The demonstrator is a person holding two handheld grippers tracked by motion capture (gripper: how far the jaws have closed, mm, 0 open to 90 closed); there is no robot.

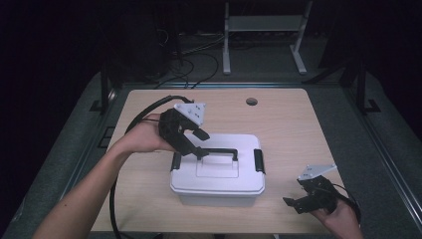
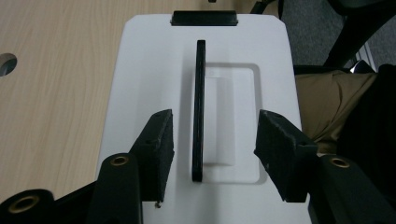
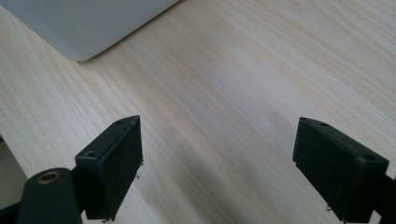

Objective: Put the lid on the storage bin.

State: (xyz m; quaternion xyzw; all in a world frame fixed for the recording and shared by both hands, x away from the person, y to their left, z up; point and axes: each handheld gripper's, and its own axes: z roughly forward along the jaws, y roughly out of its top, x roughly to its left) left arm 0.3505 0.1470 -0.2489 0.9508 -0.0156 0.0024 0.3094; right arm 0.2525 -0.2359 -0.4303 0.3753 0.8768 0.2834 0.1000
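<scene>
The white box sits mid-table, its black handle standing up between the parted, untouching jaws of the left gripper, while the right gripper rests wide open right of the box

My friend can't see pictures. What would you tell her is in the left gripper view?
A white box lid lies below, and its black handle runs straight up the middle between the two open black pads of the left claw, touching neither. A black latch sits at the lid's far edge, with the wooden table to the left.
</scene>
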